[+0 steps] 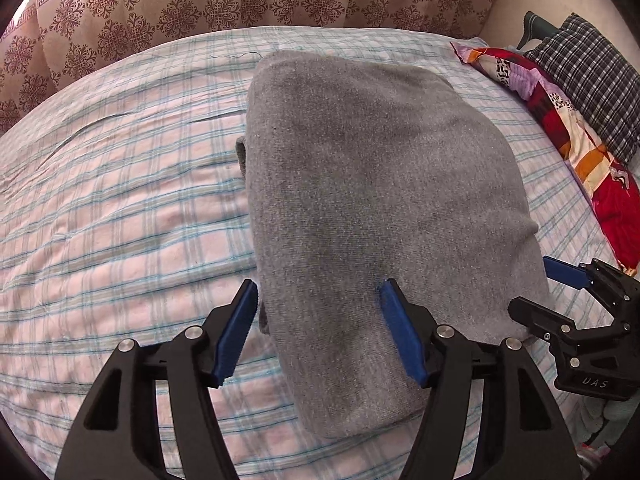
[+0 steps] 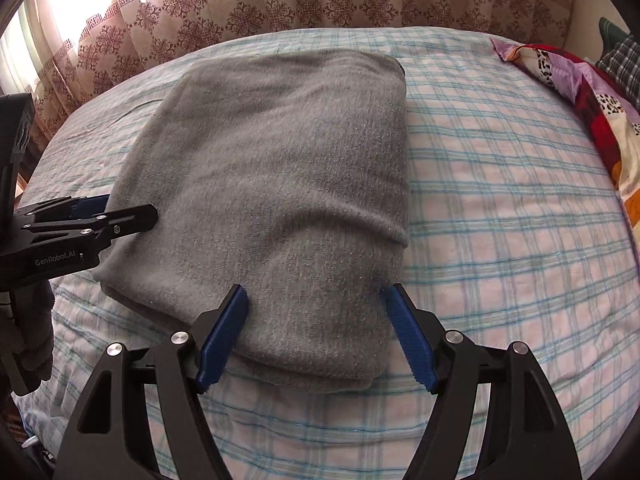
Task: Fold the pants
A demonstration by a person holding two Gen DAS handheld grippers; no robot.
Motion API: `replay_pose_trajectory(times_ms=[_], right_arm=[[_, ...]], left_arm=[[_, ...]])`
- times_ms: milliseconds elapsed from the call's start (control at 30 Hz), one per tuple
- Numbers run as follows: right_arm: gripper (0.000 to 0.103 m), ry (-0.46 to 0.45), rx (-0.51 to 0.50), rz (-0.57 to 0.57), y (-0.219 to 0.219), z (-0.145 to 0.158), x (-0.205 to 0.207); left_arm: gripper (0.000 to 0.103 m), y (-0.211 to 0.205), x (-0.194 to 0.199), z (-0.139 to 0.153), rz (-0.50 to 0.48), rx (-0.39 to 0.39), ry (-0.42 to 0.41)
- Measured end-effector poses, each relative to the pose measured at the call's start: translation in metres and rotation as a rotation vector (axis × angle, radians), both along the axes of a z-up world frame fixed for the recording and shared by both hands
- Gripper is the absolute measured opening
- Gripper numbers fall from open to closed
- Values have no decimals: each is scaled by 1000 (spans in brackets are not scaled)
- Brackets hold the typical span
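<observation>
Pants [image 1: 372, 208], grey and soft, lie folded into a thick rectangular bundle on the checked bedsheet [image 1: 120, 200], running from the near edge of the bed toward the far edge by the patterned curtain [image 1: 200, 4]. From the left wrist view, the left gripper [image 1: 318, 296] stands wide open over the bundle's near left corner, one blue pad on the cloth, the other just off its left side, pinching nothing. The right gripper [image 1: 560, 280] shows at the bundle's right edge. Bright pillows [image 1: 560, 128] sit along the bed's right edge.

From the right wrist view, the right gripper [image 2: 316, 300] is wide open too, straddling the near right corner of the pants [image 2: 272, 168]. The left gripper [image 2: 116, 212] reaches in at the left side of the bundle, its fingers apart.
</observation>
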State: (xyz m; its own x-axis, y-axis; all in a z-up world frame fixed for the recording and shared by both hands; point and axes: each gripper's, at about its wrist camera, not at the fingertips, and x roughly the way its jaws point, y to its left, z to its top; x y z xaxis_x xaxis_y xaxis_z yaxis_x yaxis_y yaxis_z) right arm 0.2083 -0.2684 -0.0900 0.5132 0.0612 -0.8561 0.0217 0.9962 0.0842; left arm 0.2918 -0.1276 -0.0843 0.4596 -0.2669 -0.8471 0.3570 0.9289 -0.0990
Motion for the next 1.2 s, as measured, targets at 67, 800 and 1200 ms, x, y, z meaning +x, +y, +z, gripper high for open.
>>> replay_pose_trajectory(times_ms=[67, 800, 1200], right_arm=[[75, 2, 13, -8, -2, -3, -1], [87, -173, -52, -71, -1, 61, -42], [91, -259, -67, -107, -6, 86, -54]], left_arm=[[76, -1, -3, -3, 10, 32, -23], [94, -21, -61, 54, 69, 174, -227], [100, -31, -85, 84, 93, 250, -323]])
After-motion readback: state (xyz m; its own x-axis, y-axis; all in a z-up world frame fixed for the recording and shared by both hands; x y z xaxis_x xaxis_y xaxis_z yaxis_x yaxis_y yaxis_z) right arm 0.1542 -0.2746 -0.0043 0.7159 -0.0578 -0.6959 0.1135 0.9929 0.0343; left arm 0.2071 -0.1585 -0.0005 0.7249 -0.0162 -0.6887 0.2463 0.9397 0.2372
